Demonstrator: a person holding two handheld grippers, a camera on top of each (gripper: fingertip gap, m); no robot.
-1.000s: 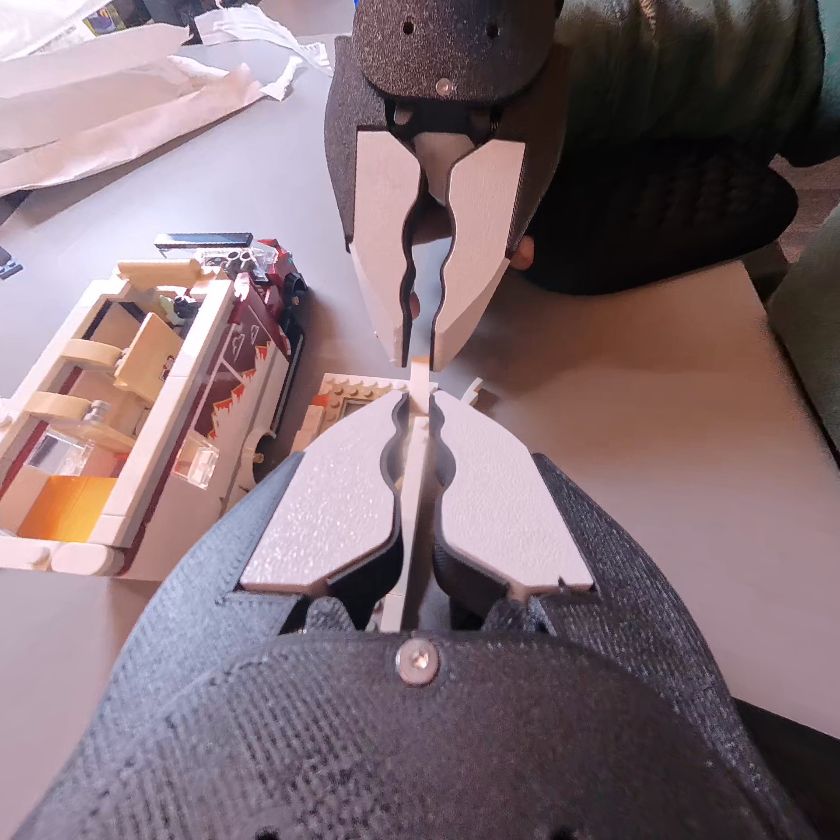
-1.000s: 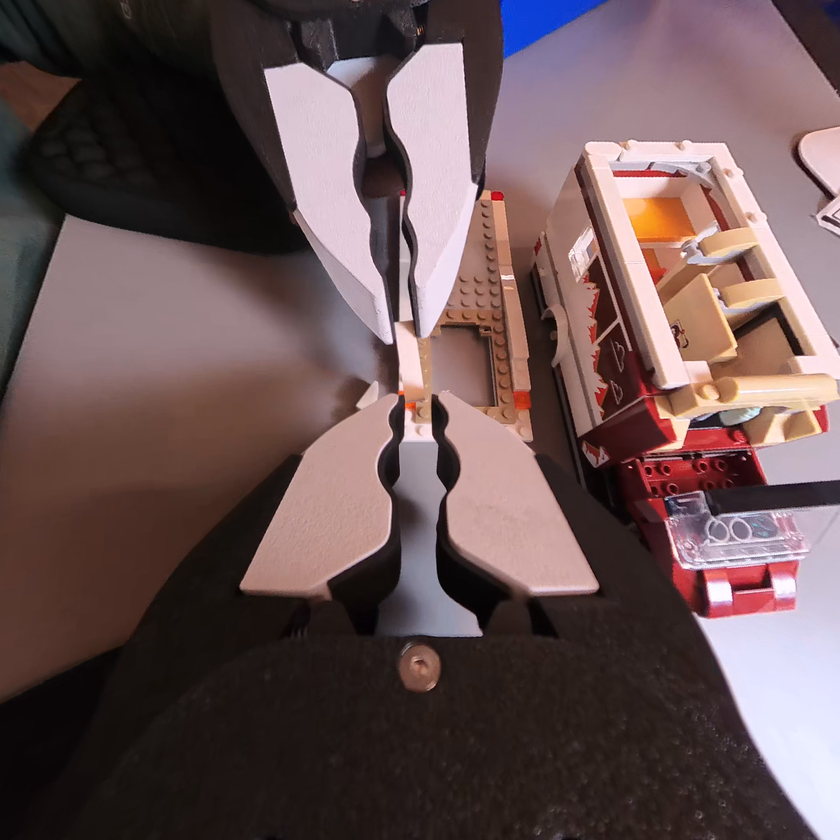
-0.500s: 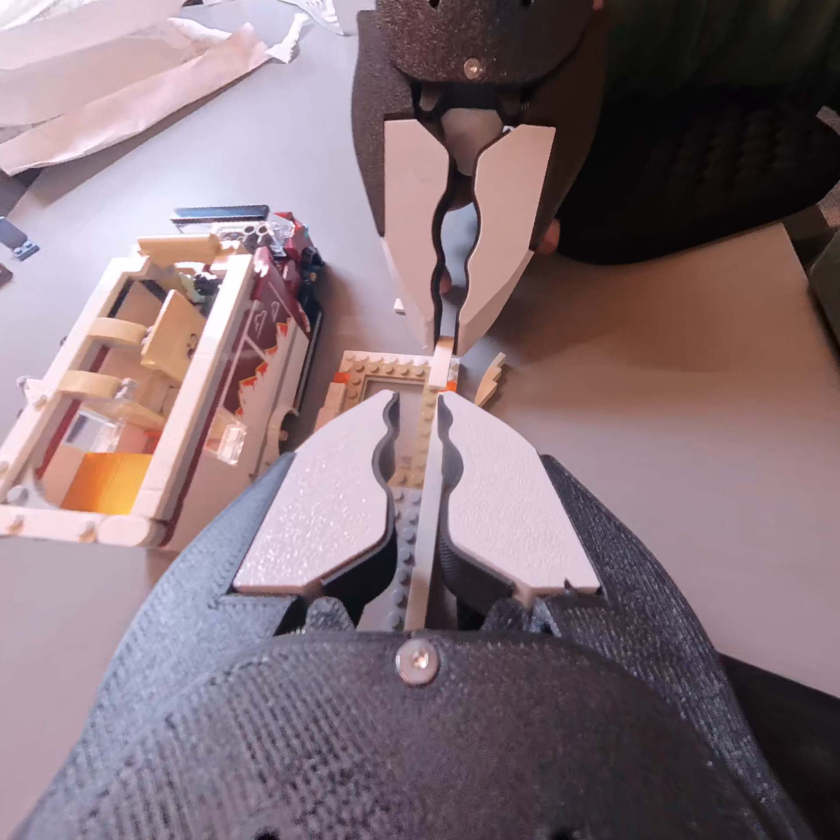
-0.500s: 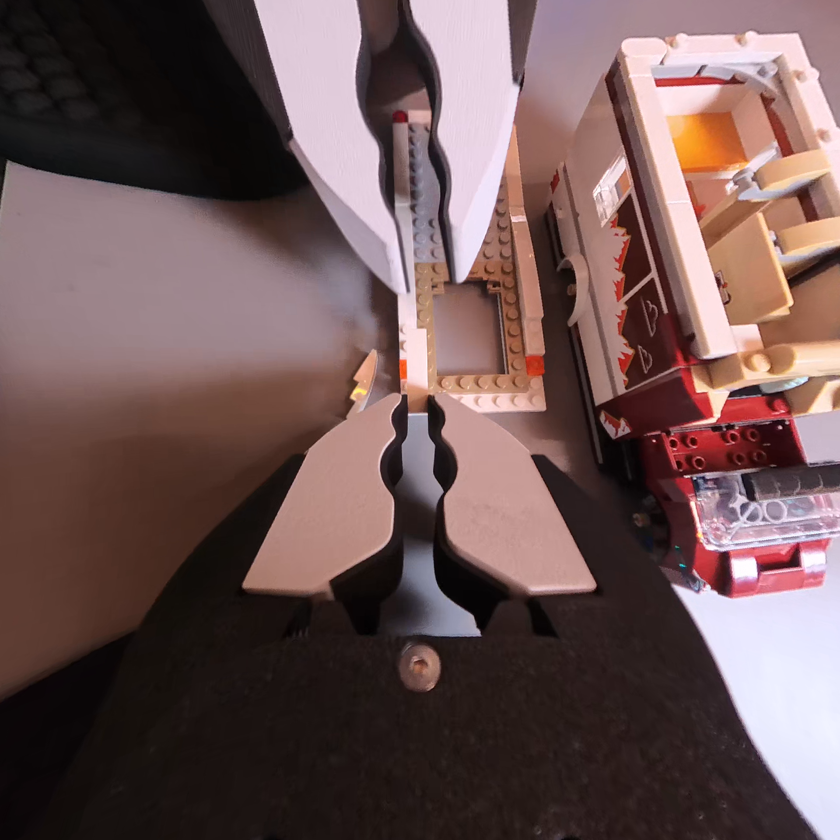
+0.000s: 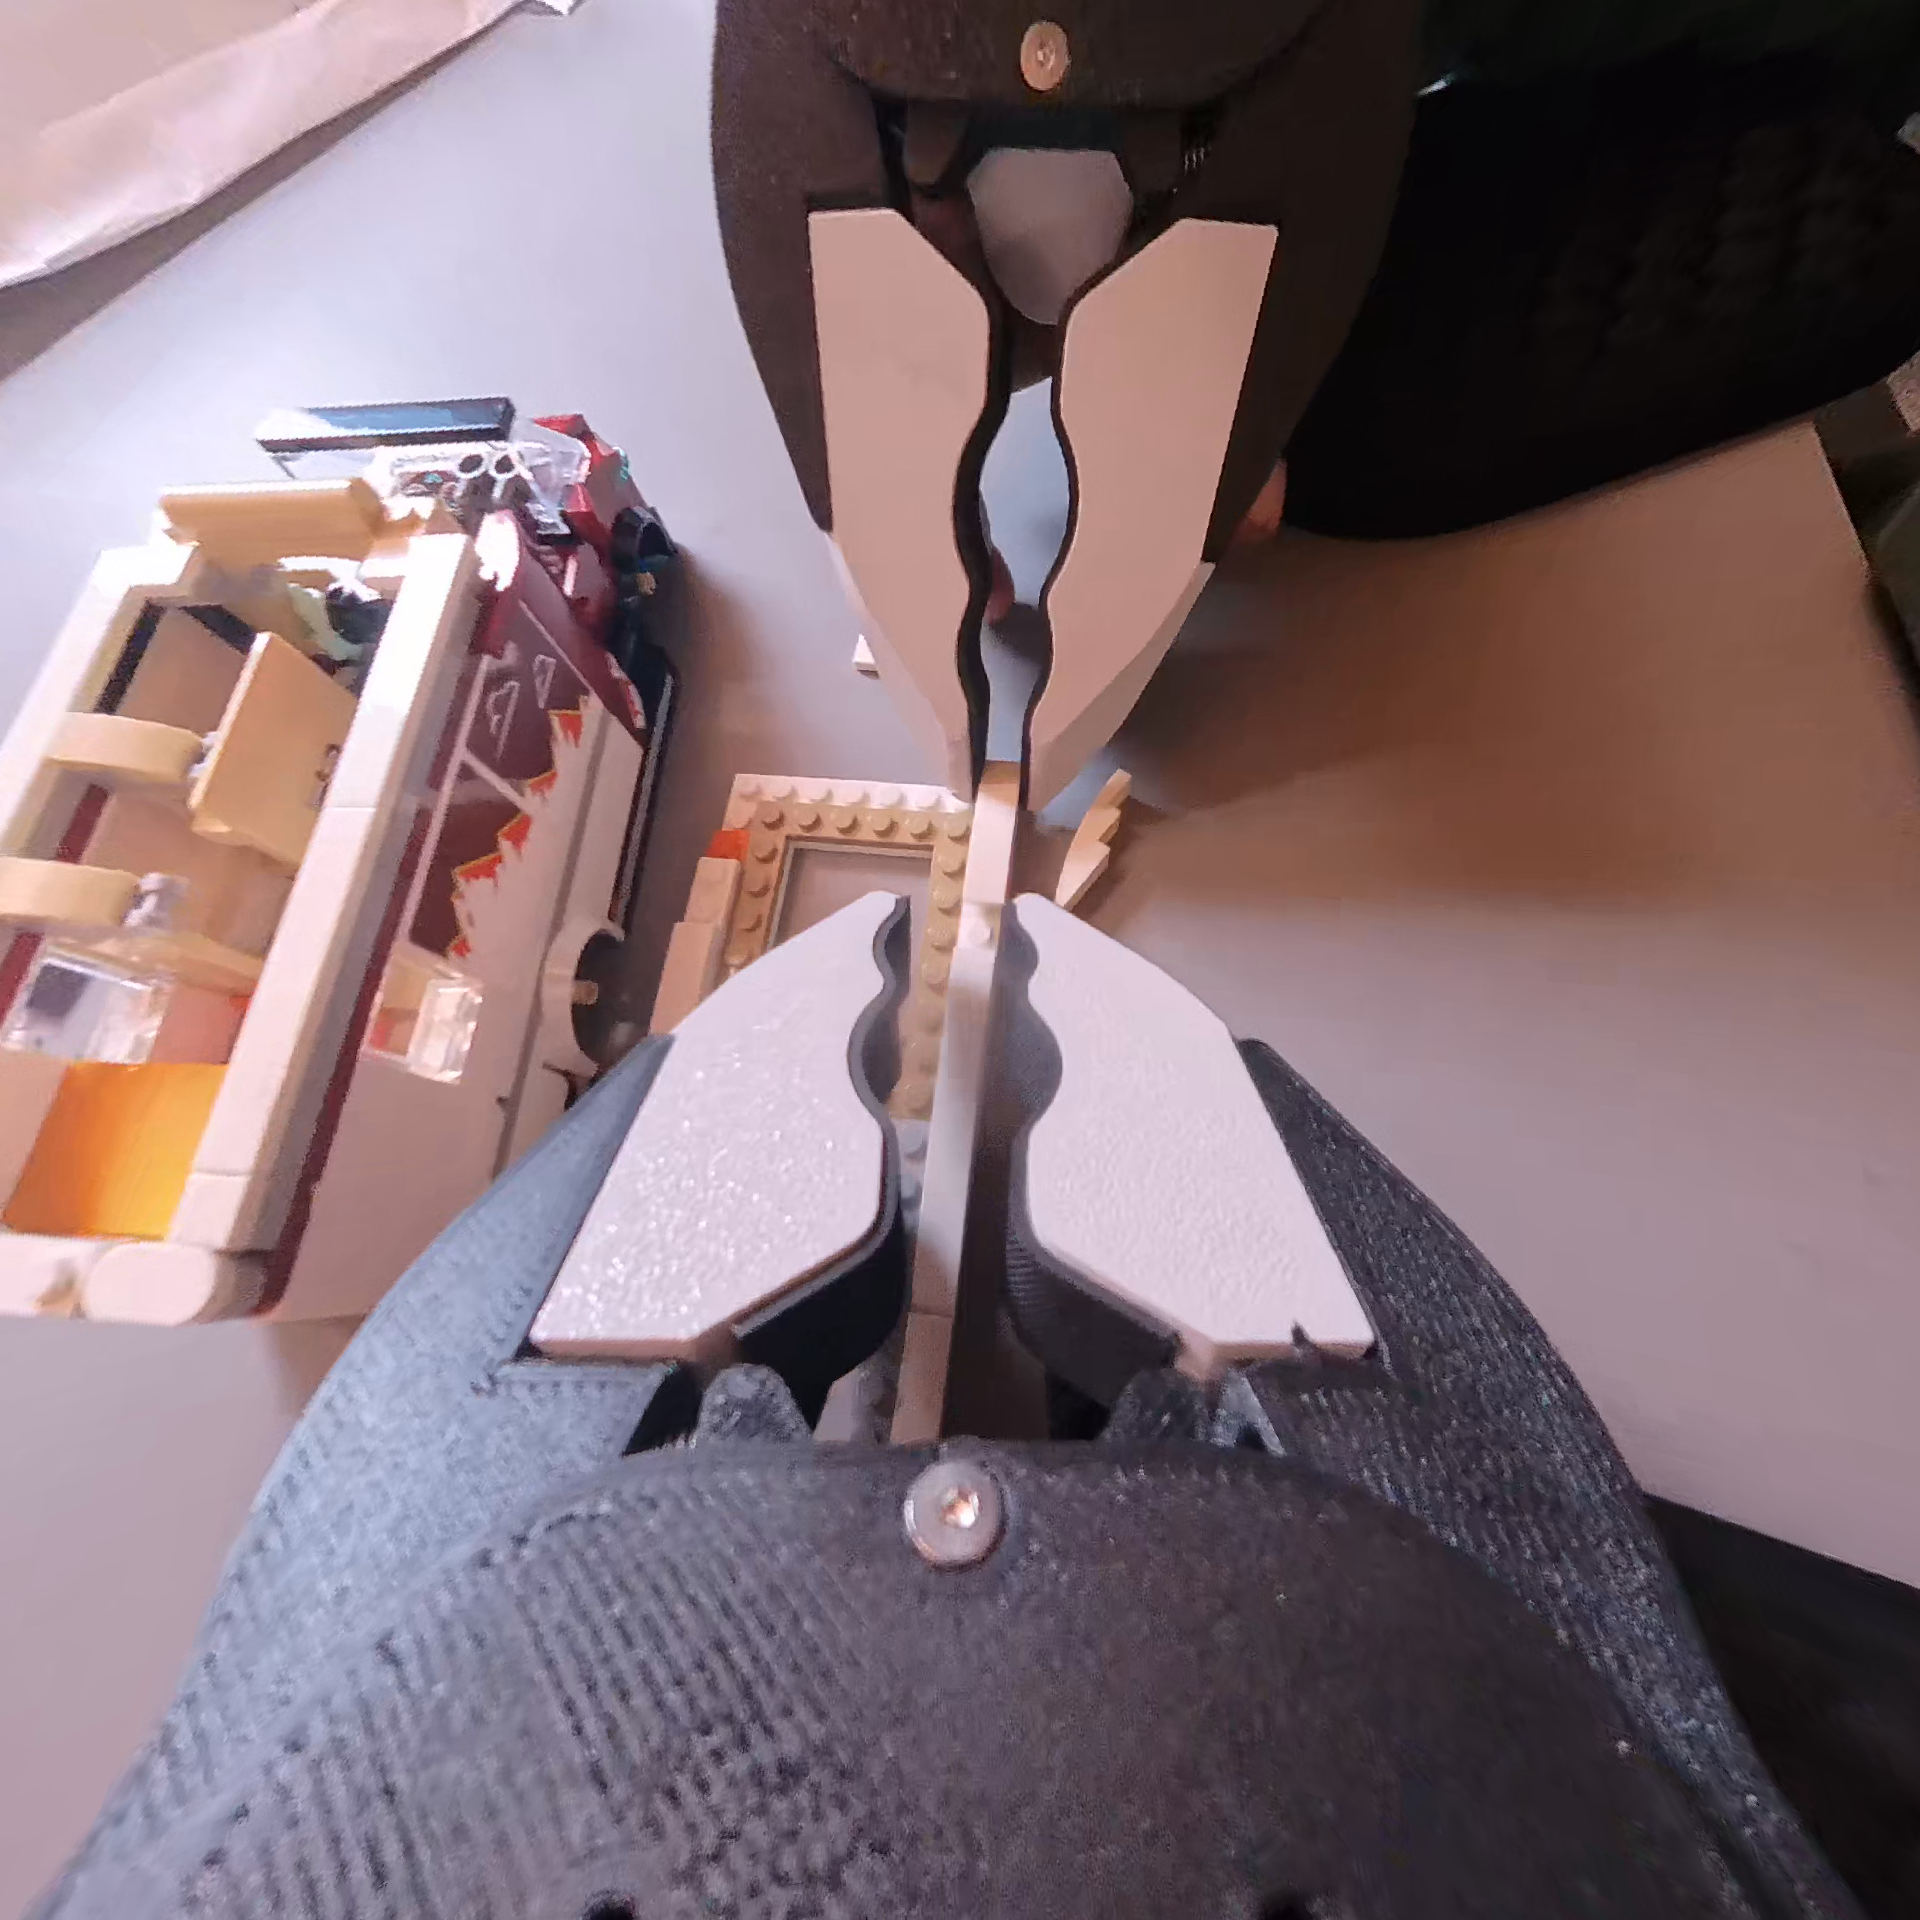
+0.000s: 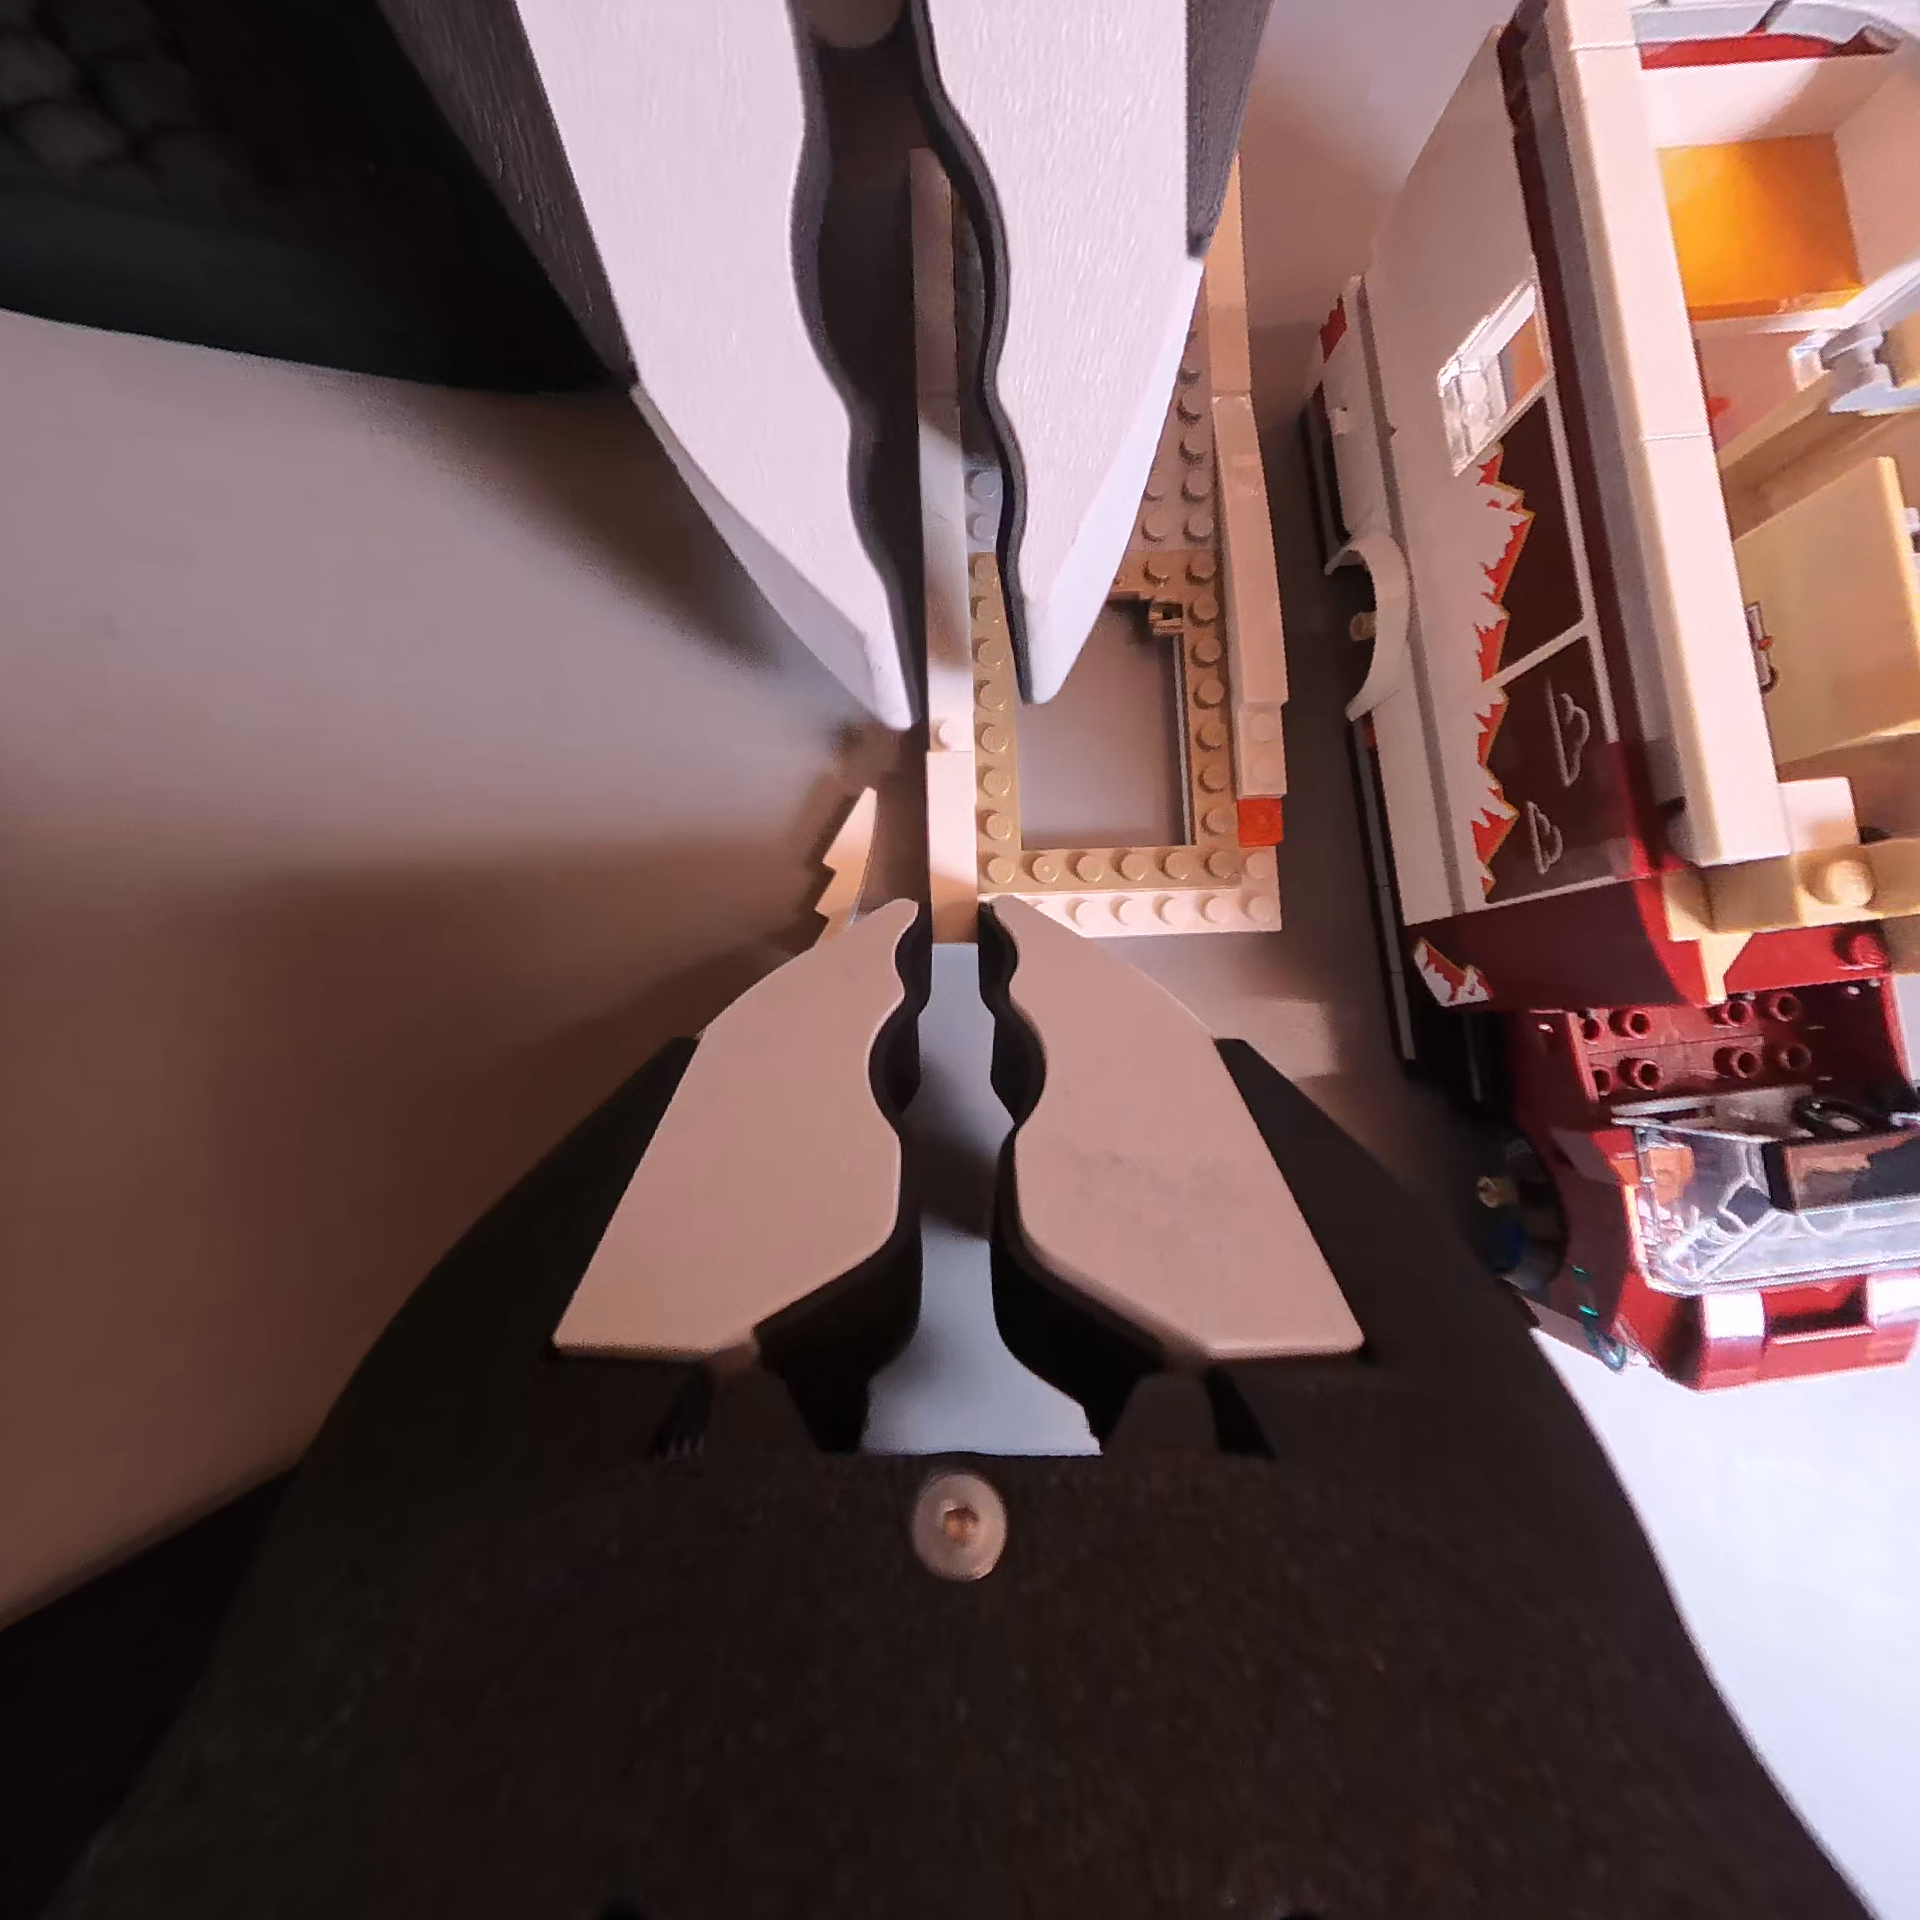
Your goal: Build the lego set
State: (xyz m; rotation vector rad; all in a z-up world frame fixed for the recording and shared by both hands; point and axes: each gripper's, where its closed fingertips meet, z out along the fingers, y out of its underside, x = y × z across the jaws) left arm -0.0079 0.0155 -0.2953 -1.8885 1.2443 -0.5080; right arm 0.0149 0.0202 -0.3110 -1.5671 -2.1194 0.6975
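Left wrist view: the left gripper (image 5: pixel 951 914) points forward and down at the table (image 5: pixel 1455 1039), level and low. It sits right of the brick van (image 5: pixel 312 935), which lies open-topped on the table. A flat brick frame panel (image 5: pixel 831 821), tan studs with a cream rim, lies between the van and the gripper line, close to the van's side. The panel's outer cream rail runs up between the left gripper's fingers. The fingers are apart. One pad sits close to the rail, and a thin slit shows at the other beside the tan studs. The right gripper (image 5: pixel 997 779) faces it from the far side, tips down, nipped on the far end of that rail. A small jagged cream piece (image 5: pixel 1091 842) lies just beyond the rail on the side away from the van. White paper (image 5: pixel 156 125) lies well past the van.

Right wrist view: the right gripper (image 6: pixel 951 920) looks steeply down, left of the van (image 6: pixel 1558 623). Its fingers are nearly together, with both pads on the end of the panel's (image 6: pixel 1122 868) cream rail. The panel lies flat, just beside the van and not touching it. The left gripper (image 6: pixel 966 707) comes in from the top, its tips straddling the same rail. The jagged piece (image 6: pixel 842 842) sits beside the rail on the side away from the van.
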